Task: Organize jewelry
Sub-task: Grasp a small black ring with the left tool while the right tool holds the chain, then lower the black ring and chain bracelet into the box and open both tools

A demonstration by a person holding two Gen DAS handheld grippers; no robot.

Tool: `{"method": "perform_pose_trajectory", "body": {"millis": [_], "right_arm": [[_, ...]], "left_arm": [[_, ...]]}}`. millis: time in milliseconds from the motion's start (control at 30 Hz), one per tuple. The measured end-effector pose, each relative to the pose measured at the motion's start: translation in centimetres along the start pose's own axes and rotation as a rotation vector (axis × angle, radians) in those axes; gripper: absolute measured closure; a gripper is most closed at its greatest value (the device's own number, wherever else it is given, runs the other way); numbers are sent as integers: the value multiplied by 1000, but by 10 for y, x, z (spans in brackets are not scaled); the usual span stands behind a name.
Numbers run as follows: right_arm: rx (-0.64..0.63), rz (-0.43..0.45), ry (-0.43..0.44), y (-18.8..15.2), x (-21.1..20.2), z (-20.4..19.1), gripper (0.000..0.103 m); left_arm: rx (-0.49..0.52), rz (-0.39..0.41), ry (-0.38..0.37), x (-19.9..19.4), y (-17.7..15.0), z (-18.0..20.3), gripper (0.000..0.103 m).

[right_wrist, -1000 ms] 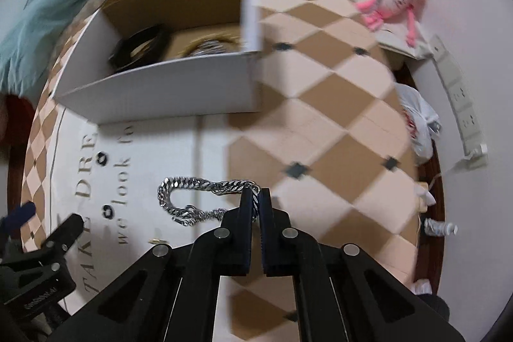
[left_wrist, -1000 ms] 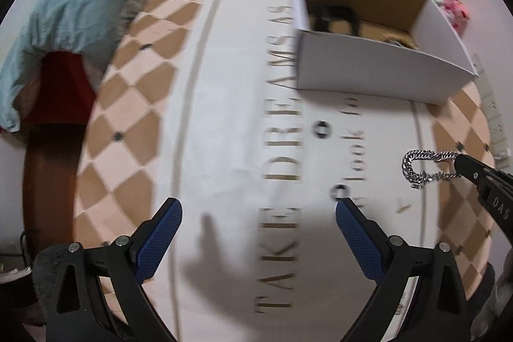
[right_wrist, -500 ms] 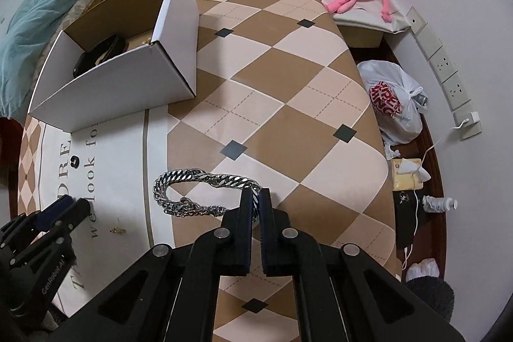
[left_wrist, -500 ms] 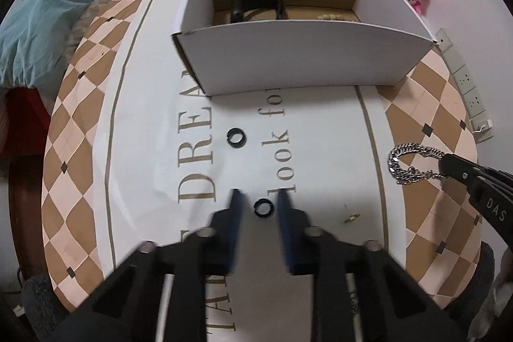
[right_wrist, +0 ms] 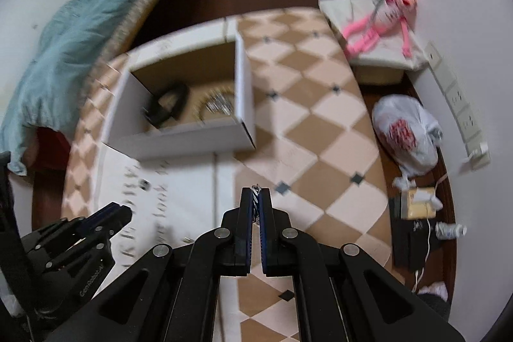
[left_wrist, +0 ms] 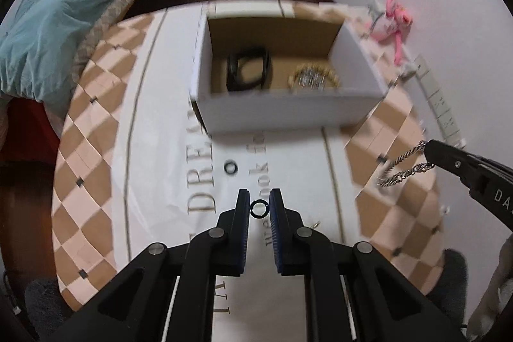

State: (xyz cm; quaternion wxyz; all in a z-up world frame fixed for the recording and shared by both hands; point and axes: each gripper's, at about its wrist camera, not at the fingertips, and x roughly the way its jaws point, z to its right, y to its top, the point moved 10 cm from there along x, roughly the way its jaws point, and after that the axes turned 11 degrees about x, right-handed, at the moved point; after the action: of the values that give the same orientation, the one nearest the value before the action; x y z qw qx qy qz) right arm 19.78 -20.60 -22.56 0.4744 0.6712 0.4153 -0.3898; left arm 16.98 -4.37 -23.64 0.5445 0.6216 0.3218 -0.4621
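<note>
My left gripper is shut on a small black ring and holds it above the white cloth. A second black ring lies on the cloth ahead. My right gripper is shut on a silver chain bracelet, which hangs from its tips at the right of the left wrist view; only its top link shows between the right jaws. A white cardboard box stands at the far side, holding a black band and a gold bracelet. A small gold earring lies on the cloth.
The patterned tablecloth covers a round table. A pink plush toy lies on a stool at the far right. A plastic bag and clutter sit on the floor to the right. A teal blanket lies on a bed at left.
My left gripper closed from wide open onto the black ring and lifted it. My right gripper rose with the chain, which now hangs in the air. Both views pulled back from the table.
</note>
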Motion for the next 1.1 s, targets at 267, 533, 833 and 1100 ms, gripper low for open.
{"method": "perform_pose_trajectory", "body": {"millis": [267,533,833,1100], "right_arm": [[-29,78,119,59,-53,-39,99],[-110,33,120,111,-17,-75,99],[-159,-86,62,143,47,-86,99],[-152,-139,36,149,72,-81,76]], "left_arm": [[-43,68,-102,-33,58,-14,93],[-55,33,-95,-10,98,-35,93],[-76,-87,-68,27,117,-49,92],[-81,-93,27,30,122,-67,42]]}}
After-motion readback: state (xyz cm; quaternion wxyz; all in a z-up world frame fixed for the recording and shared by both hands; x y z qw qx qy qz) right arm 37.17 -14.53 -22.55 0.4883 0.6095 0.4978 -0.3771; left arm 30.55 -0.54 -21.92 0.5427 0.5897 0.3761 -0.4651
